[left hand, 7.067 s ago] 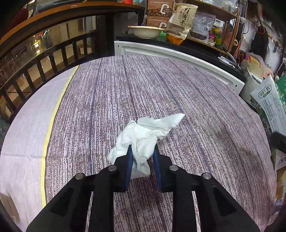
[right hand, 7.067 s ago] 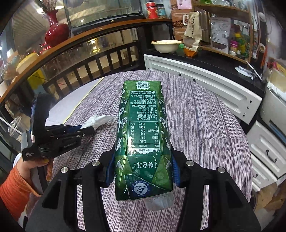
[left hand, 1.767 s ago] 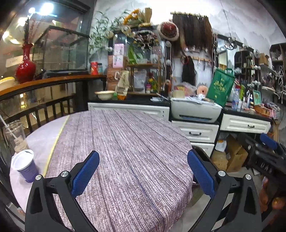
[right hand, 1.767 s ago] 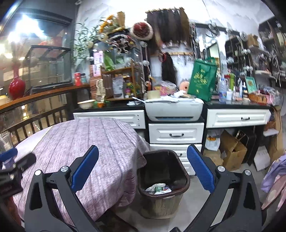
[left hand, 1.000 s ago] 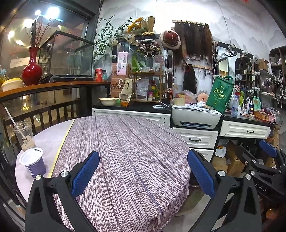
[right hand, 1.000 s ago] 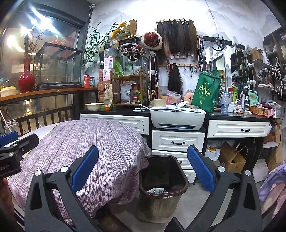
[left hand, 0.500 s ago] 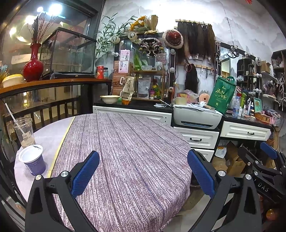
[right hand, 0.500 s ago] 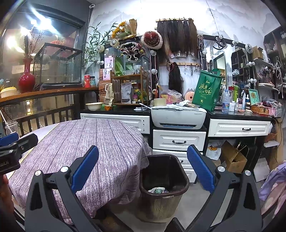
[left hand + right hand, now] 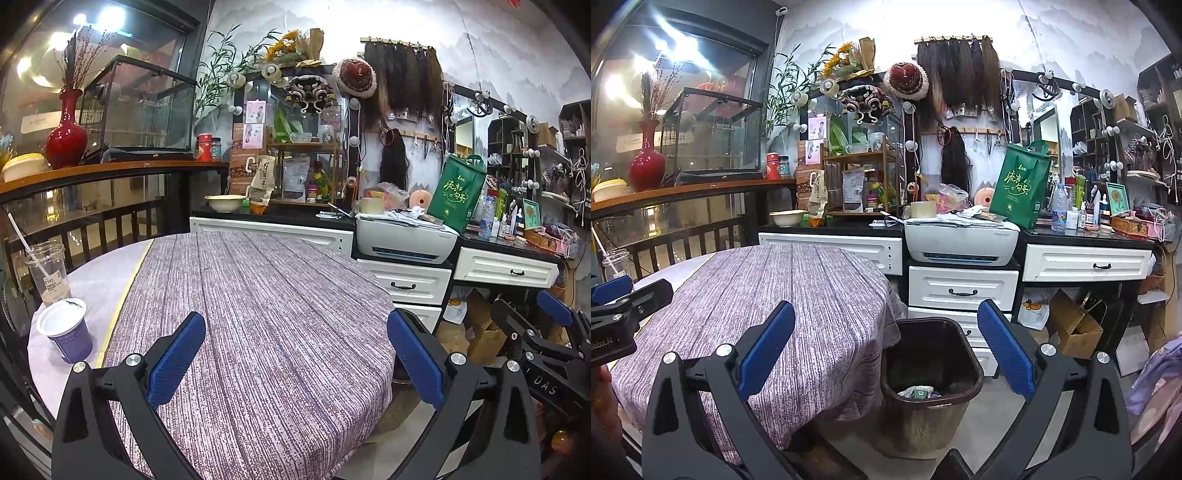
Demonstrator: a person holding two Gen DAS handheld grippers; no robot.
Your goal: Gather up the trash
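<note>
Although draped in striped purple cloth, carries only a purple cup (image 9: 66, 332) and a clear cup with a straw (image 9: 48, 273), both at the left edge of the round bench (image 9: 258, 295). Behind, white drawers (image 9: 962, 291), a printer (image 9: 960, 240) and crowded shelves. Keeps the left tool (image 9: 295, 354) spread wide and empty above the cloth. Likewise the right tool (image 9: 886, 347), wide, gripping nothing, over a dark bin (image 9: 975, 369) on the floor just beside the bench. Down in the bin, trash (image 9: 918, 392): pale crumple, green patch. Mostly hidden by the rim; long axis and heading impossible to tell.
</note>
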